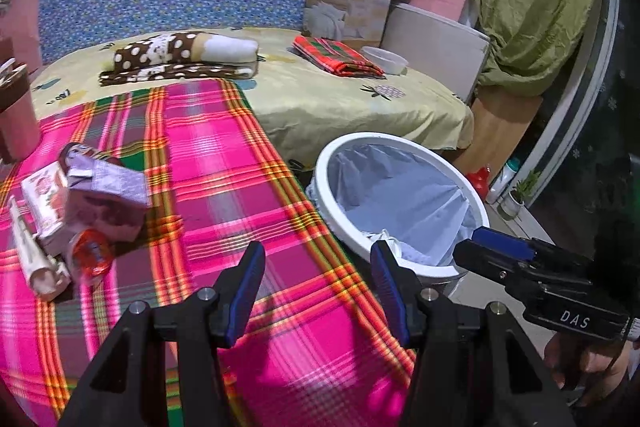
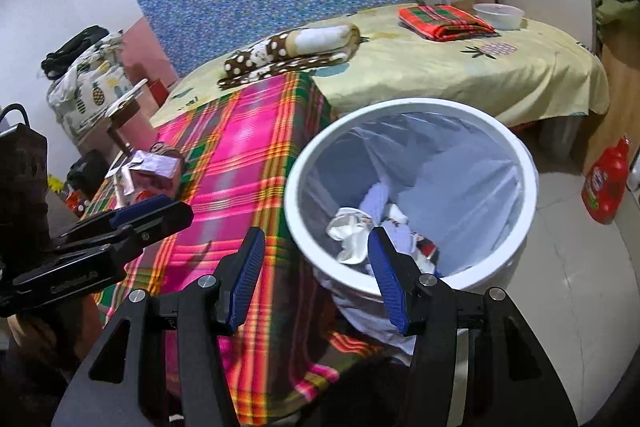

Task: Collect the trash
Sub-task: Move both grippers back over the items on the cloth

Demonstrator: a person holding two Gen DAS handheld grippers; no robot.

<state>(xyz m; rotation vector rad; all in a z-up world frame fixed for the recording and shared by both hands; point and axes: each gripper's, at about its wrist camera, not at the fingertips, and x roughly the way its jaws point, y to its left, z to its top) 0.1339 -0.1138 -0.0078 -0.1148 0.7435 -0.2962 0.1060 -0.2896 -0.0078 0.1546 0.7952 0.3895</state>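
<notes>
Both downward, sharing white bin [image 1: 404,203]

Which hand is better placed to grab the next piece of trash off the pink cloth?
Left. The left gripper, jaws open and empty, hangs over the cloth near the trash pile; the right gripper hangs at the bin.

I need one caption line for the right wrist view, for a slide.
Open right gripper above white trash bin beside pink plaid cloth.

Cannot read the print on the crumpled packets [image 1: 96,203] near the left edge of the plaid cloth [image 1: 240,187], blurred; bin [image 2: 412,115] bottom hidden under wrappers [image 2: 352,231]; brown container [image 1: 14,115] cut off at frame's left.
</notes>
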